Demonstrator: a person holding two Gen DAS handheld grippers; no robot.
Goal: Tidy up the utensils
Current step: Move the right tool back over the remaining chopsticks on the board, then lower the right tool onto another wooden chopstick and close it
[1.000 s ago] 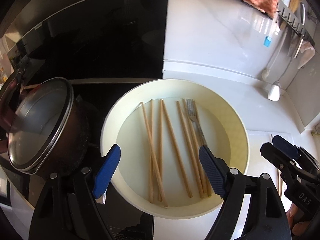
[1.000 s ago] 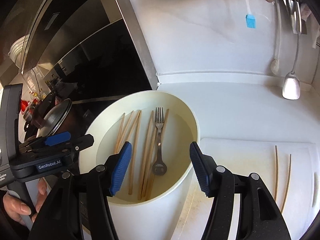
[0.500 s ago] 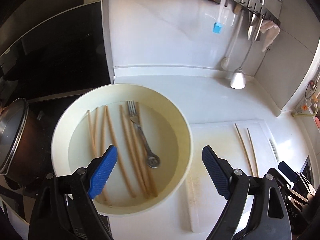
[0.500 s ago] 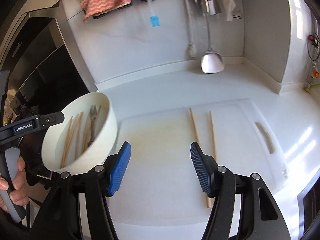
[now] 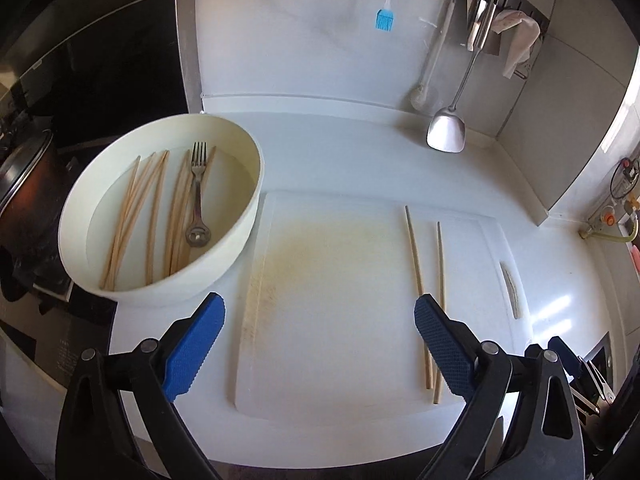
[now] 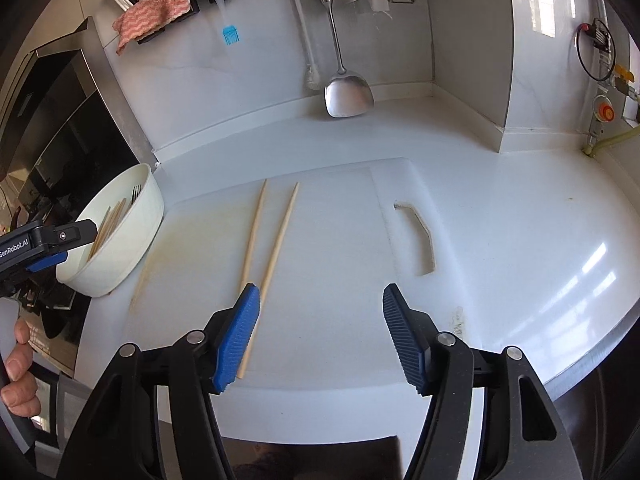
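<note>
A cream bowl (image 5: 244, 224) at the left holds several wooden chopsticks (image 5: 154, 216) and a metal fork (image 5: 197, 200). To its right lies a white cutting board (image 5: 340, 280) with two loose chopsticks (image 5: 416, 264) side by side. My left gripper (image 5: 320, 304) hovers over the board's near edge, its jaws opening wide with nothing between them. My right gripper (image 6: 320, 292) is open above the board (image 6: 340, 240), empty, its left finger just over the near ends of the two chopsticks (image 6: 276, 240). The bowl (image 6: 132, 240) sits far left in the right wrist view.
A lidded pot (image 5: 24, 200) stands on the black stove at the left. A metal spatula (image 5: 446, 132), a blue brush (image 5: 386, 20) and a striped cloth (image 6: 152, 16) hang on the back wall. A hand (image 6: 16, 360) holds the left gripper's handle. The counter edge runs along the front.
Both grippers have swung right, from over the bowl to over the cutting board. The left jaws have spread wider. The bowl and its contents stayed put.
</note>
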